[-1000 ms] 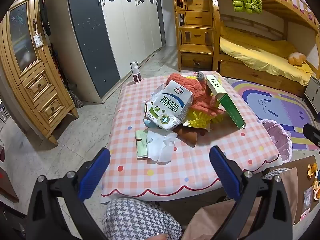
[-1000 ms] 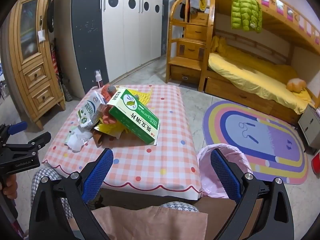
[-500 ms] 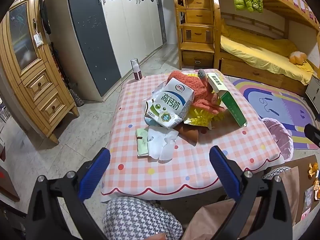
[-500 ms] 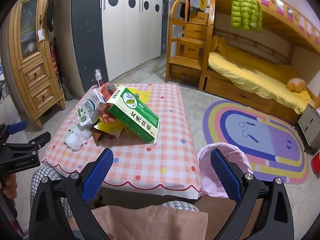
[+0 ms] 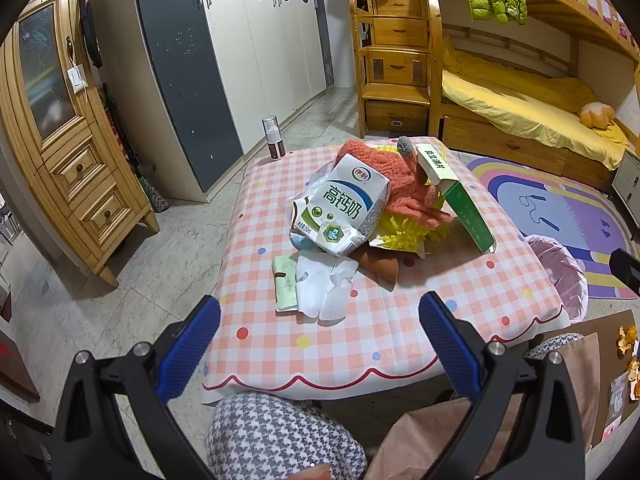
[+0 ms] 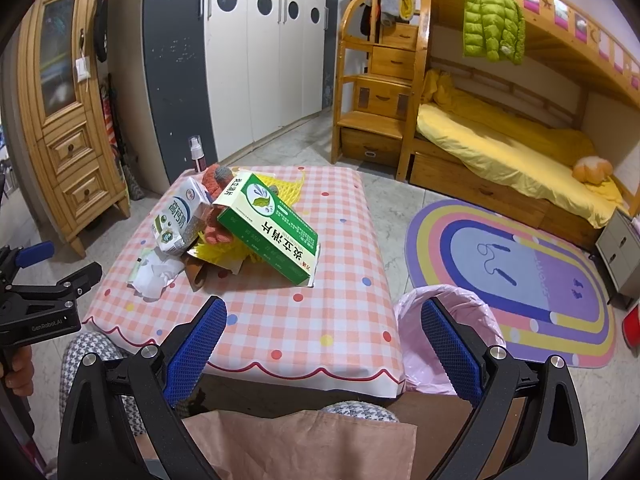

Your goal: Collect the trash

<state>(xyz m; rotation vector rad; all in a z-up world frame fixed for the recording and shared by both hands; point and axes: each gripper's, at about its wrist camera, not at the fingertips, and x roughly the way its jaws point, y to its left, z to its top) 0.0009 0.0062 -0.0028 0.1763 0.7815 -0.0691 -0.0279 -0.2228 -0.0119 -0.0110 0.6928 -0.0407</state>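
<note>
Both grippers sit wide apart and empty: left gripper [image 5: 320, 340] at 6 o'clock of its view, right gripper [image 6: 324, 344] the same in its own. Versus a second ago I see almost no change; the left view has crept slightly closer to the table [image 5: 400, 344], the right barely shifts. The pile looks untouched. So I judge collecting hasn't started; this is approach only.

Trash sits mid-table in one heap: milk carton [image 5: 344, 208] leaning on top at 12 o'clock from the left gripper, green box [image 6: 272, 228] tilted against the heap's right side, white tissue [image 5: 326, 284] and a small green packet [image 5: 285, 286] lying flat nearest me, touching each other. Orange cloth [image 5: 400, 184] and yellow mesh [image 5: 404, 232] lie underneath, maybe not trash. A spray bottle [image 5: 273, 138] stands apart at the far corner.

Pink-lined bin [image 6: 444, 332] is on the floor just beside the table, at 3 o'clock of the right view. I'd take the tissue first with the left.
</note>
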